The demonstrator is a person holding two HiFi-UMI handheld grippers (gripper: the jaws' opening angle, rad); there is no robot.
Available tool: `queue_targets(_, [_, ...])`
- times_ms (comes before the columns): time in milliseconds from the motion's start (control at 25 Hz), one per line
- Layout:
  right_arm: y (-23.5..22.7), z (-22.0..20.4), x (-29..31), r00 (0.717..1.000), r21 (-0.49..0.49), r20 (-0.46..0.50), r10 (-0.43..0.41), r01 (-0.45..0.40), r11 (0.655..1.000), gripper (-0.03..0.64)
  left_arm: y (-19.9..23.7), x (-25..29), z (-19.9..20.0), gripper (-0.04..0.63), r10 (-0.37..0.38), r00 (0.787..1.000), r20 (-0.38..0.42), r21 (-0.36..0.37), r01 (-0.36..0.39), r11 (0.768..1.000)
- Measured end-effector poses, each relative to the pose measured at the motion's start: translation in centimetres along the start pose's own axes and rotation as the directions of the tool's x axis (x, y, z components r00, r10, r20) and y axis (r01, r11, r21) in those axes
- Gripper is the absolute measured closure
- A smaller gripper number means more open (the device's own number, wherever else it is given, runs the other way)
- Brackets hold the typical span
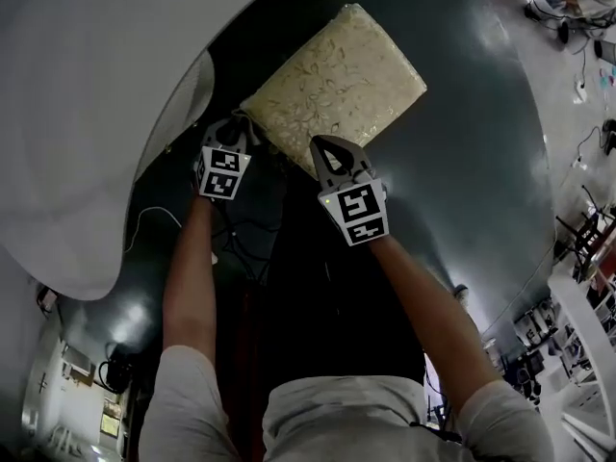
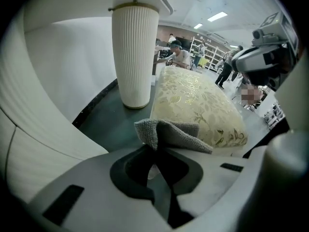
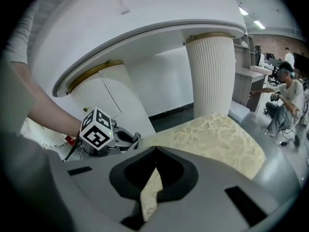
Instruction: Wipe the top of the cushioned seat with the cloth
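Observation:
The cushioned seat (image 1: 337, 77), cream with a leaf pattern, lies on the dark floor beside a white table. My left gripper (image 1: 234, 125) is at the seat's near left corner and is shut on a grey cloth (image 2: 170, 133), which bunches out past the jaw tips onto the seat's edge (image 2: 203, 105). My right gripper (image 1: 323, 146) is at the seat's near edge; in the right gripper view its jaws (image 3: 155, 170) are closed, with a strip of the cream seat fabric (image 3: 149, 197) pinched between them. The left gripper's marker cube (image 3: 98, 128) shows to the left there.
A white ribbed pedestal (image 2: 135, 57) stands on the floor just behind the seat, under the round white tabletop (image 1: 87, 85). Cables (image 1: 241, 243) lie on the floor near my arms. People work in the background (image 3: 285, 95), with shelves at the right (image 1: 587, 296).

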State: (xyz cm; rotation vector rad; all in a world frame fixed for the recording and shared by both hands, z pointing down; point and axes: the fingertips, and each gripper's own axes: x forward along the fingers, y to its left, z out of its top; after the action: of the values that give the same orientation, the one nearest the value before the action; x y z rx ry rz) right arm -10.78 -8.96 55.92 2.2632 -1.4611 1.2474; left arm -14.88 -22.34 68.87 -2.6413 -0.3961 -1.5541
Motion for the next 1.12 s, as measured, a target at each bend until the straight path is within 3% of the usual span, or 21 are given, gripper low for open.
queue_targets(160, [-0.1, -1.2, -1.0, 1.0, 0.007, 0.007, -0.008, 0.008, 1.0, 0.607, 0.2, -0.3, -0.9, 0.558, 0.036, 0.999, -0.028, -0.016, -0.036, 0.999])
queue_targets(600, [-1.3, -2.7, -2.0, 0.998, 0.092, 0.049, -0.051, 0.046, 0.995, 0.607, 0.6, -0.1, 0.0, 0.558, 0.088, 0.994, -0.062, 0.146, -0.078, 0.986])
queue_targets(800, [-1.1, -3.1, -1.9, 0.994, 0.162, 0.054, -0.09, 0.08, 0.983, 0.607, 1.2, 0.2, -0.4, 0.558, 0.06, 0.994, -0.093, 0.208, -0.039, 0.977])
queue_targets(1000, [-1.7, -2.1, -1.7, 0.99, 0.191, 0.064, -0.127, 0.113, 0.975, 0.607, 3.0, 0.6, 2.3, 0.558, 0.096, 0.995, -0.021, 0.108, -0.093, 0.99])
queue_targets(1120, [-2.5, -0.8, -1.8, 0.985, 0.205, 0.08, -0.151, 0.132, 0.97, 0.607, 2.8, 1.8, 4.0, 0.56, 0.076, 0.997, -0.026, 0.151, -0.071, 0.986])
